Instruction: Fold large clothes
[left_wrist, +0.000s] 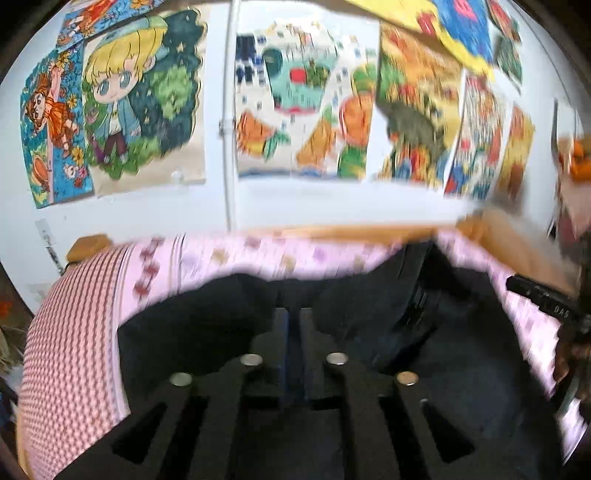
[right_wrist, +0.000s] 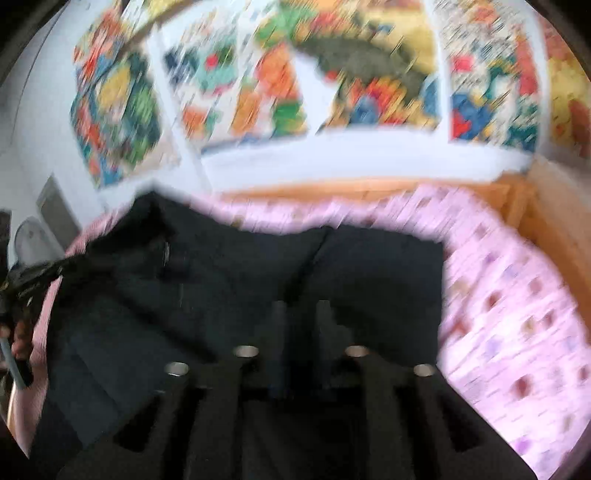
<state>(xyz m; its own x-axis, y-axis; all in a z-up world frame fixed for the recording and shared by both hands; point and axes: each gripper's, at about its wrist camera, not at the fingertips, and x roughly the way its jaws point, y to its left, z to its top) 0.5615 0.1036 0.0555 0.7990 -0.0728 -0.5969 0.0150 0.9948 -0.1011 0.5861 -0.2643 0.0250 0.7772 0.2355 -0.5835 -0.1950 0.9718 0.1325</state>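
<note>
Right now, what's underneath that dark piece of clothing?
The dark garment lies spread on a pink patterned bedsheet, which shows around its edges inside a wooden bed frame. Whatever sits directly beneath the fabric's middle is covered and can't be seen.

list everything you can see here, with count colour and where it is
garment: one, dark navy or black, spread on the bed below both claws
sheet: one, pink with small printed motifs, covering the bed
checked cloth: one, red and white, at the bed's left end
bed frame: one, light wood, along the wall and round the right corner
posters: several, too blurred to count, multicoloured, on the white wall above the bed
pipe: one, white, vertical on the wall between posters
left claw: one, black, fingers nearly together over the garment
right claw: one, black, small gap between fingers, grip unclear from blur
</note>
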